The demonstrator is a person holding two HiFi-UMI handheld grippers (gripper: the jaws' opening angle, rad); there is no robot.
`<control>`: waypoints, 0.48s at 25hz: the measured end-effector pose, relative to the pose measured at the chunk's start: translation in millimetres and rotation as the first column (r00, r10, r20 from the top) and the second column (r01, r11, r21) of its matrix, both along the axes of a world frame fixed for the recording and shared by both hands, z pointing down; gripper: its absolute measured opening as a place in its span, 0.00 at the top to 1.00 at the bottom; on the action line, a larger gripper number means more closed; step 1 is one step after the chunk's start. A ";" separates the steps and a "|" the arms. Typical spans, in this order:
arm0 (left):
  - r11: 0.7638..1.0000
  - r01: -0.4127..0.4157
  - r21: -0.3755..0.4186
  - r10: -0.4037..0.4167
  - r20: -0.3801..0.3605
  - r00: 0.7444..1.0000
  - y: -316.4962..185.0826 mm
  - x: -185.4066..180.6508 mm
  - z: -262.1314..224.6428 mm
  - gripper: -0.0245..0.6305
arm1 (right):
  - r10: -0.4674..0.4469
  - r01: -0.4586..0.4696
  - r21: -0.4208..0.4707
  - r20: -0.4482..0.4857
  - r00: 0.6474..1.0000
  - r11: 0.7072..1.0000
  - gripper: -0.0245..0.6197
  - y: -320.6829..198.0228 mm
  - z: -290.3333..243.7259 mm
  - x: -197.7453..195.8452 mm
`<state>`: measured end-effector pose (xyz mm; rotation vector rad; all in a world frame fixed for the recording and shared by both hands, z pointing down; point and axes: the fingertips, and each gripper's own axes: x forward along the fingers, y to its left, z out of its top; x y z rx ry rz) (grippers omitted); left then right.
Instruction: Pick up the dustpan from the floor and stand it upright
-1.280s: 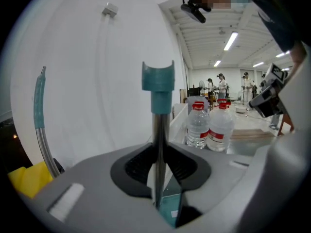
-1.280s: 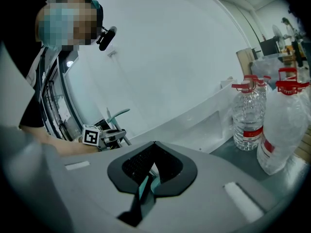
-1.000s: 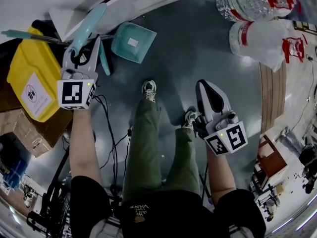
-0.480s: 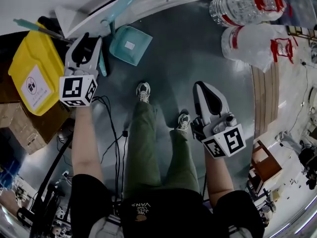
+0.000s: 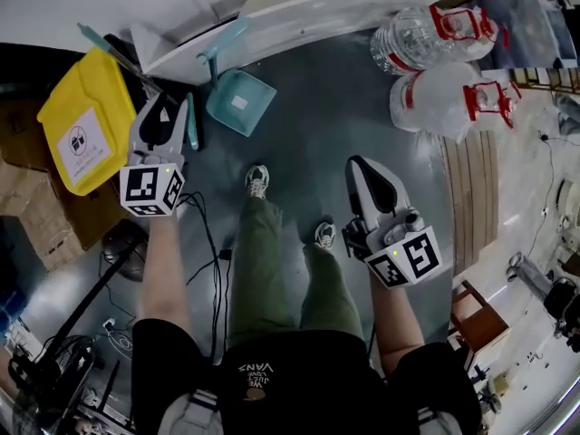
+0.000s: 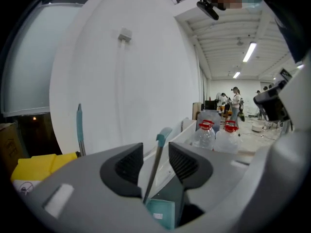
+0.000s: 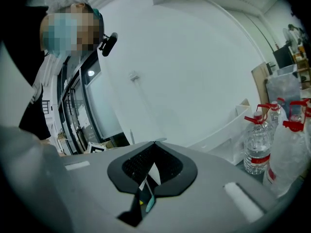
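The teal dustpan point(image 5: 238, 103) stands upright on the dark floor by the white wall base, its thin handle point(image 5: 222, 42) rising to a teal grip. My left gripper point(image 5: 169, 107) hangs just left of it and apart from it. Its jaws have just been opening, and nothing sits between the pads. In the left gripper view the handle point(image 6: 162, 136) and the labelled pan point(image 6: 162, 213) show through the gap of the left gripper point(image 6: 155, 153), further off. My right gripper point(image 5: 364, 167) is shut and empty over the floor at the right, and the right gripper point(image 7: 154, 144) faces the white wall.
A yellow bin point(image 5: 82, 132) and cardboard boxes lie at the left. A teal broom stick point(image 5: 95, 39) leans on the wall. Large water bottles point(image 5: 435, 66) stand at the upper right. Cables point(image 5: 210, 243) run by the person's shoes point(image 5: 256, 181).
The left gripper has let go of the dustpan handle and pulled away from it. Both grippers have risen. The dustpan stays standing by the wall base.
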<state>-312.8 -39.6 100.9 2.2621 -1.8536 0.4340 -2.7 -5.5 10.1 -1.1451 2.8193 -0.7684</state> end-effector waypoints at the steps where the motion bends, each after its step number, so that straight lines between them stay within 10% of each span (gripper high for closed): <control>1: 1.000 0.007 0.009 -0.007 -0.005 1.000 6.5 3.1 -10.5 0.70 | -0.003 0.003 0.002 0.016 1.000 1.000 0.96 2.8 -8.1 2.3; 12: 0.992 0.032 0.125 -0.026 -0.049 0.998 79.8 62.5 -144.3 0.70 | -0.055 0.048 0.097 0.062 0.997 0.994 0.96 36.3 -104.8 26.6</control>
